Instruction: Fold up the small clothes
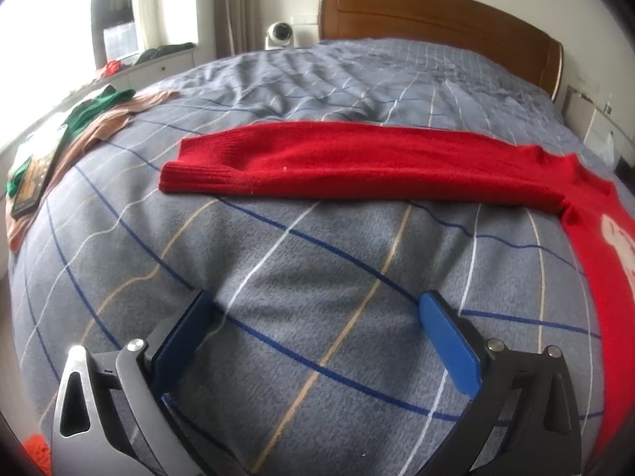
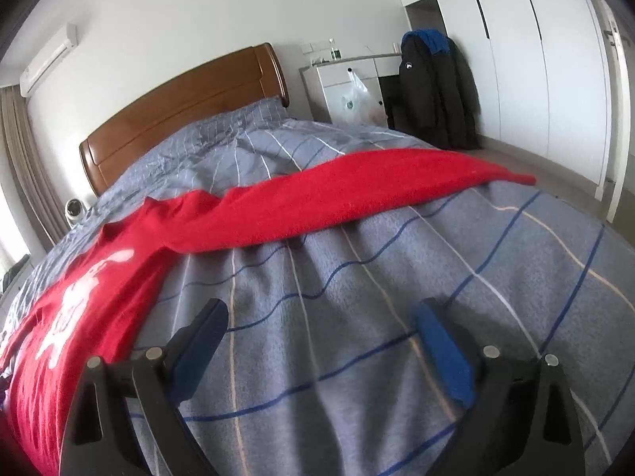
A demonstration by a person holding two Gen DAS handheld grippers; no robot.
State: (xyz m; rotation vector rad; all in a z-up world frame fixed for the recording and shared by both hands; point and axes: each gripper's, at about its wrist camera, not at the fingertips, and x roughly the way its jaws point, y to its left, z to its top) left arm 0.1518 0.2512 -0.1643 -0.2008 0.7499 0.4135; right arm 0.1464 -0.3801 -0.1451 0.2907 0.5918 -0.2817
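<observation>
A red knit sweater [image 1: 357, 166] lies flat on the grey plaid bed cover [image 1: 301, 277], front up, with a white print on its body [image 2: 79, 301]. In the left wrist view one sleeve stretches left across the bed, its ribbed cuff [image 1: 194, 172] at the end. In the right wrist view the other sleeve [image 2: 357, 198] stretches right toward the bed's edge. My left gripper [image 1: 317, 309] hovers open over bare cover, below that sleeve. My right gripper [image 2: 321, 317] is open too, over bare cover just right of the sweater's body. Neither holds anything.
A green garment [image 1: 99, 107], a peach cloth [image 1: 115, 123] and a flat dark object [image 1: 35, 178] lie at the bed's left edge. A wooden headboard [image 1: 436, 20] stands at the far end. A white cabinet [image 2: 349, 87], a dark coat [image 2: 432, 91] and wardrobes [image 2: 516, 59] stand to the right.
</observation>
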